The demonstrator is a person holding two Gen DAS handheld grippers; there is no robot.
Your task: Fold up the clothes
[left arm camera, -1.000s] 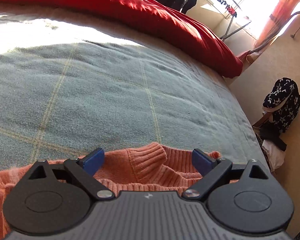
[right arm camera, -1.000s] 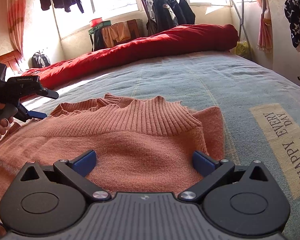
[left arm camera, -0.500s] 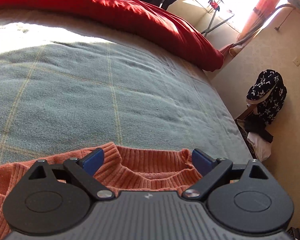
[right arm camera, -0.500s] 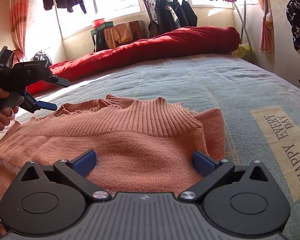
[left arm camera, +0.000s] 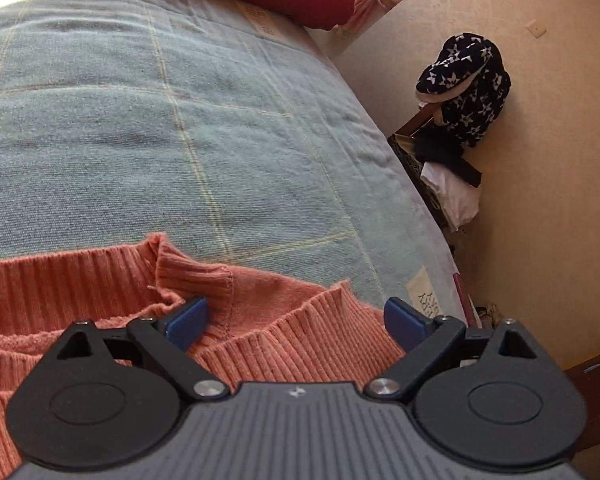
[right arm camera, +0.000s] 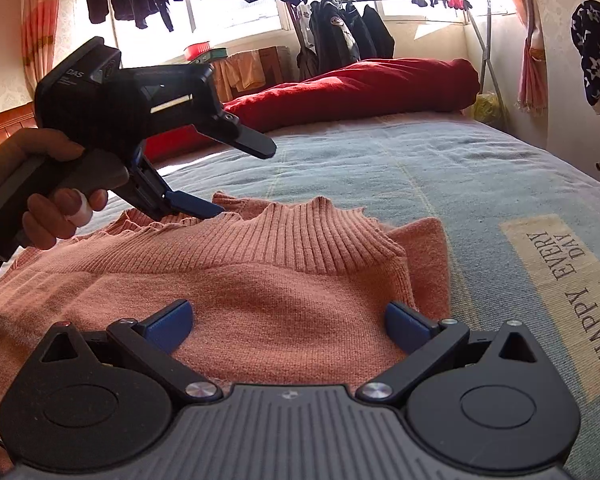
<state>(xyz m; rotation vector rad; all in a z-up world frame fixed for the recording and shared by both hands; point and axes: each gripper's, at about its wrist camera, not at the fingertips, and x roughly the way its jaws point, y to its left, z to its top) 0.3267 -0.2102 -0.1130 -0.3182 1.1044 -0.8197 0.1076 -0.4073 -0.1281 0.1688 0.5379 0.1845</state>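
Observation:
An orange-pink knit sweater [right arm camera: 260, 280] lies on the blue blanket, ribbed hem toward the far side. My right gripper [right arm camera: 288, 322] hovers open just over its smooth middle, nothing between the fingers. In the right wrist view my left gripper [right arm camera: 240, 178] comes in from the left in a hand [right arm camera: 40, 200], open, its lower blue fingertip touching the ribbed edge. In the left wrist view the left gripper [left arm camera: 296, 320] is open over the sweater [left arm camera: 80, 280], a ribbed fold standing by its left pad.
The blue checked blanket [right arm camera: 460, 168] covers the bed, with a "HAPPY EVERY DAY" label [right arm camera: 560, 280] at right. A red duvet [right arm camera: 360, 88] lies at the far end. A clothes rack [right arm camera: 380, 20] stands behind. A star-patterned garment [left arm camera: 464, 84] hangs beside the bed's edge.
My left gripper has moved right along the sweater's ribbed edge toward its middle, turning toward the bedside wall. The right gripper has stayed still over the sweater.

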